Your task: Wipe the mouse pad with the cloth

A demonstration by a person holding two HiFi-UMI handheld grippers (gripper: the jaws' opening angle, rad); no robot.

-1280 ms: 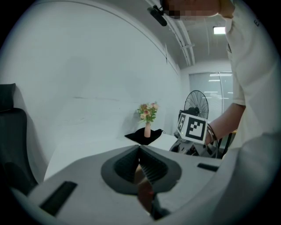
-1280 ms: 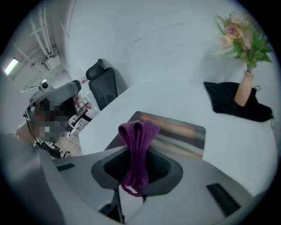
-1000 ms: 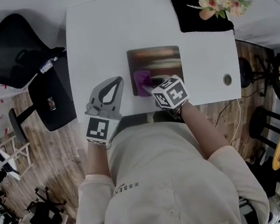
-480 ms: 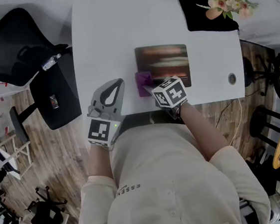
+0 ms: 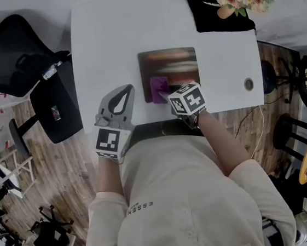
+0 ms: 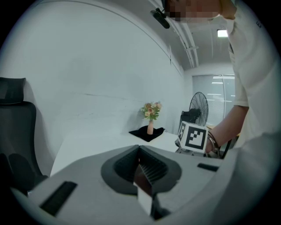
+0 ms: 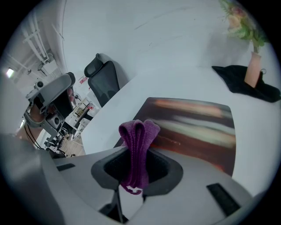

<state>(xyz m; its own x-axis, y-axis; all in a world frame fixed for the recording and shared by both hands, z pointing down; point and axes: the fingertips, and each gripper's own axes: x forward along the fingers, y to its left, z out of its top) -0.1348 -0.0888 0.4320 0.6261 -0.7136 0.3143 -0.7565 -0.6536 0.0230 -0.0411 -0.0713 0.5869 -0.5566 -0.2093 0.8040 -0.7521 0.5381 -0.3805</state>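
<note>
Right gripper: jaws clamped on the folded purple cloth, at the near left part of the mouse pad; left gripper: jaws together, empty, beside the pad; wiping, I judge, under way, far side not yet reached.

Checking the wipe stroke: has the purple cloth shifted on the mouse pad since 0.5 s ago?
Yes. The purple cloth moved right: it overhung the left edge of the mouse pad then, and now sits inside that edge.
</note>
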